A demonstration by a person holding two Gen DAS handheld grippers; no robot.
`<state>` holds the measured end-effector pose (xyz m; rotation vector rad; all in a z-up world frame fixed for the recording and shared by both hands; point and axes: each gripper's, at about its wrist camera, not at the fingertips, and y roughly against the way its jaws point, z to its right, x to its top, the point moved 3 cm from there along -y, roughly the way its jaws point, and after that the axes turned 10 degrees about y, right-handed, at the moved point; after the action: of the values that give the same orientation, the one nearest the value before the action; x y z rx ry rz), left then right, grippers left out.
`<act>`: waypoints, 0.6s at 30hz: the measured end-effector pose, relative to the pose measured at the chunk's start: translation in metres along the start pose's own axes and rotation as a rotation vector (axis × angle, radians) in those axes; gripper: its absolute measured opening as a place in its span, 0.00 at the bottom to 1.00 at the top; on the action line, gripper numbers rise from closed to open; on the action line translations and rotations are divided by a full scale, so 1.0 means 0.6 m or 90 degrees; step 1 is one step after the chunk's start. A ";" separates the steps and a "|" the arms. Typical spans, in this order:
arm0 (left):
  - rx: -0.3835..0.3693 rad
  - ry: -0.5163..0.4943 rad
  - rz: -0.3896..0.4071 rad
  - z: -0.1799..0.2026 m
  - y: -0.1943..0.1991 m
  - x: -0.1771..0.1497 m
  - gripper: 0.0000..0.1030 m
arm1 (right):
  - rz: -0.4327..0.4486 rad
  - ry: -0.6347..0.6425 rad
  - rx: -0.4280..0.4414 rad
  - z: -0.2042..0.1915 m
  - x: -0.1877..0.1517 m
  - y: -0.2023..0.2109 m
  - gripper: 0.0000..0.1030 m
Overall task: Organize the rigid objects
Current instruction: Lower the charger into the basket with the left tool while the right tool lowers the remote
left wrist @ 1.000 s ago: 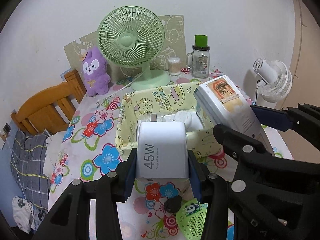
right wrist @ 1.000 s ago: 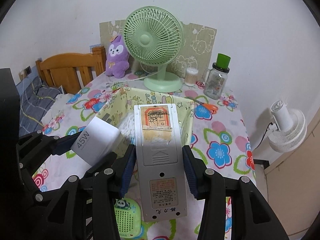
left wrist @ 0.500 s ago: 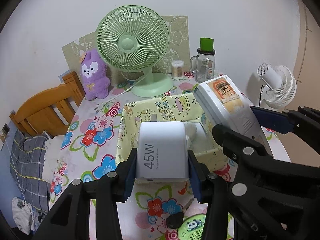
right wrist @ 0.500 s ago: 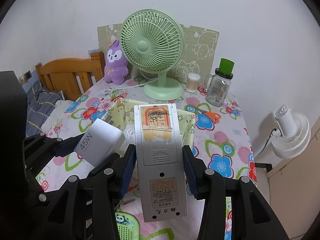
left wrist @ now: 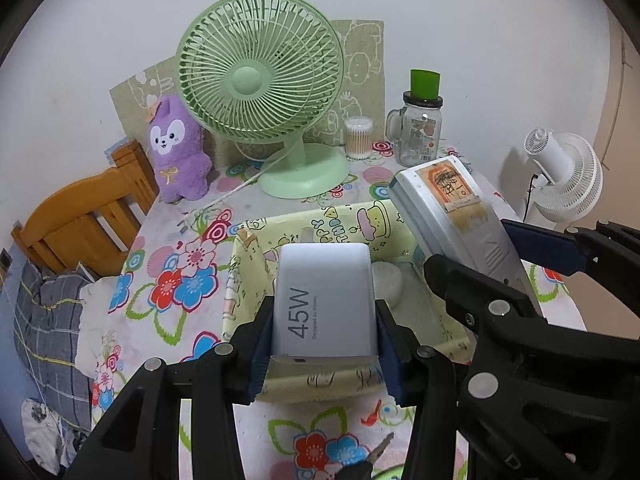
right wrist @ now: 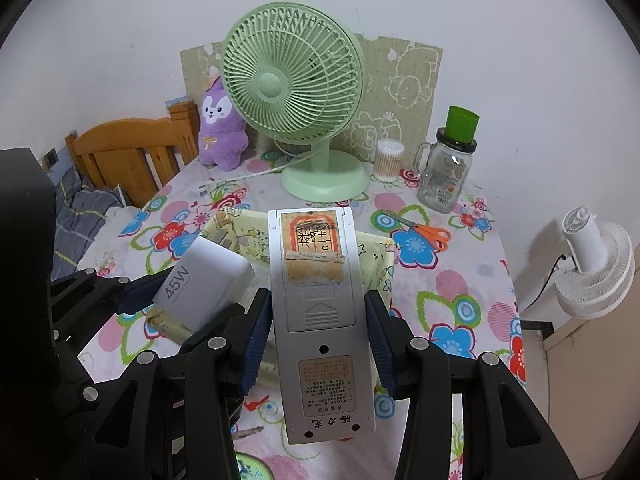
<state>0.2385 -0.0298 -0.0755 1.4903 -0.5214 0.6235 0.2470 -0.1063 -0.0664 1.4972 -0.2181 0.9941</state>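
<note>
With the left tongs (left wrist: pixel 324 344) pinching the white charger (left wrist: pixel 326 300) and the right tongs (right wrist: pixel 316 344) pinching the grey remote (right wrist: pixel 320 320), both hover over the yellow fabric bin (left wrist: pixel 320 388) at 12 o'clock, where lowering and releasing likely follow.

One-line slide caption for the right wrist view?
Right gripper clamps a grey remote above the yellow fabric bin; left gripper holds a white 45W charger alongside.
</note>
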 end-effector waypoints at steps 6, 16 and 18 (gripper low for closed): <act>-0.002 0.004 -0.016 0.000 -0.038 0.011 0.46 | -0.021 -0.010 0.006 0.012 0.008 -0.037 0.48; 0.006 0.018 -0.045 -0.016 -0.093 0.015 0.46 | -0.051 -0.020 0.025 0.013 0.017 -0.102 0.48; 0.008 0.020 -0.051 -0.019 -0.102 0.014 0.46 | -0.058 -0.020 0.030 0.012 0.018 -0.115 0.48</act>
<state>0.2853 -0.0164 -0.1156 1.5034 -0.4314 0.5880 0.3020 -0.0933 -0.1079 1.5531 -0.1481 0.9097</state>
